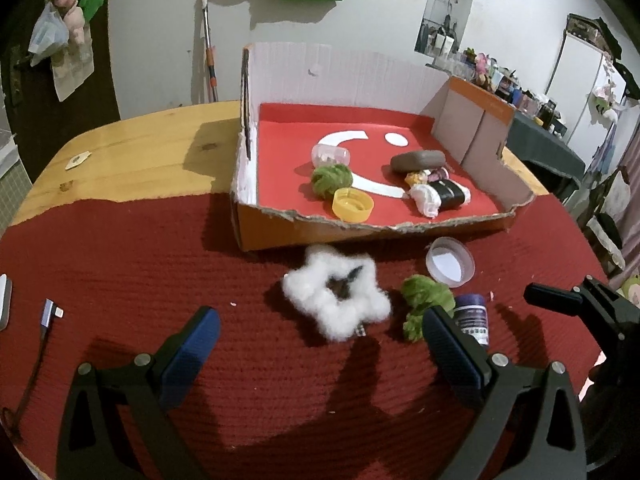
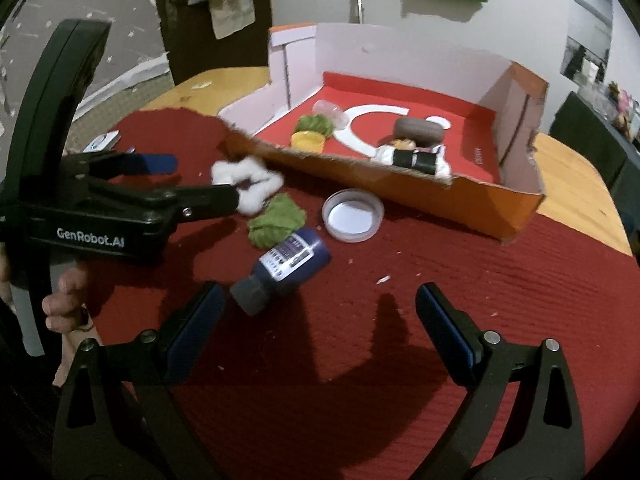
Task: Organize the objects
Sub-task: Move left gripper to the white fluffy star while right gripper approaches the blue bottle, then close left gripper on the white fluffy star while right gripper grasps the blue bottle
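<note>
Both grippers are hanging wide open and empty-jawed over the red mat, with four loose items lying in front of the cardboard box.

Going left to right in the left wrist view, a cable end point(image 1: 51, 312) is lying at 9 o'clock, something the right wrist view is not showing; the left gripper point(image 1: 320, 328) is spreading wide just short of the white fluffy scrunchie point(image 1: 336, 296) at 12 o'clock from its jaws, then come one green scrunchie point(image 1: 424, 300), one blue bottle point(image 1: 472, 316) largely hiding behind the finger point(image 1: 452, 348), and one clear lid point(image 1: 450, 266) at 1 o'clock. The right wrist view is showing the whole bottle lying tipped at 11 o'clock of the right gripper point(image 2: 320, 308), touching the green scrunchie. The box point(image 1: 400, 232) is holding one more green scrunchie point(image 1: 331, 178), one yellow cap point(image 1: 353, 204), one clear cup point(image 1: 330, 155), one grey oblong piece point(image 1: 418, 160) and a black-and-white bundle point(image 1: 440, 196).
</note>
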Demonstrator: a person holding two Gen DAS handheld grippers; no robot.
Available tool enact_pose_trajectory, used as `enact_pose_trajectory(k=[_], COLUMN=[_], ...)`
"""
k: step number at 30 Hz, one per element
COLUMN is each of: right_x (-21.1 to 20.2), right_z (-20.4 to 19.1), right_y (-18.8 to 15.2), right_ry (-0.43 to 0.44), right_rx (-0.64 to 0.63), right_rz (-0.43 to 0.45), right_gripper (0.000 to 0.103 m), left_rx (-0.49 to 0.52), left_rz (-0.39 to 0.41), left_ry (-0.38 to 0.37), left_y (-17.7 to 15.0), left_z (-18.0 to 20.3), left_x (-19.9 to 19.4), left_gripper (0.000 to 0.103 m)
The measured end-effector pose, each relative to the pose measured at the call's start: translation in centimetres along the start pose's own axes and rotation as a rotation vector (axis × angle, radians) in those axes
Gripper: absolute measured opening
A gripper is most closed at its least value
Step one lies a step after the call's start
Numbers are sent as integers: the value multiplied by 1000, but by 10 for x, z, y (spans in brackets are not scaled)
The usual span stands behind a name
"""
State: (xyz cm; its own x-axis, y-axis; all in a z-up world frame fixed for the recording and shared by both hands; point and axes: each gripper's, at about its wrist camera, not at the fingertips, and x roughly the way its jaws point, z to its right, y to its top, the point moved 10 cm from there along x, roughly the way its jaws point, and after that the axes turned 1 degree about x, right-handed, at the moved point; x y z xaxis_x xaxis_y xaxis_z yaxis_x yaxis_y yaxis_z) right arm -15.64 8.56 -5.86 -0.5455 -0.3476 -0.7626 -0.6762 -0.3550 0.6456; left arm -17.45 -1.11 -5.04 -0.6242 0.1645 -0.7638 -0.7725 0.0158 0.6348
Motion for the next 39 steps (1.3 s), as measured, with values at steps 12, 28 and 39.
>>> enact_pose_trajectory(k=[12, 28, 39], right_x=[16, 20, 29], right_z=[-5, 24, 15], right_y=[-2, 17, 11], right_ry=[5, -54, -12], right_rx=[-34, 2, -13], right_rz=[-13, 20, -3], right_gripper=[97, 96, 61], left_rx=[11, 20, 72], left_rz=[-33, -62, -58], left_ry=[-3, 13, 11], left_y=[-6, 1, 2], left_z=[0, -2, 6], left_x=[14, 25, 27], left_gripper=[98, 93, 83])
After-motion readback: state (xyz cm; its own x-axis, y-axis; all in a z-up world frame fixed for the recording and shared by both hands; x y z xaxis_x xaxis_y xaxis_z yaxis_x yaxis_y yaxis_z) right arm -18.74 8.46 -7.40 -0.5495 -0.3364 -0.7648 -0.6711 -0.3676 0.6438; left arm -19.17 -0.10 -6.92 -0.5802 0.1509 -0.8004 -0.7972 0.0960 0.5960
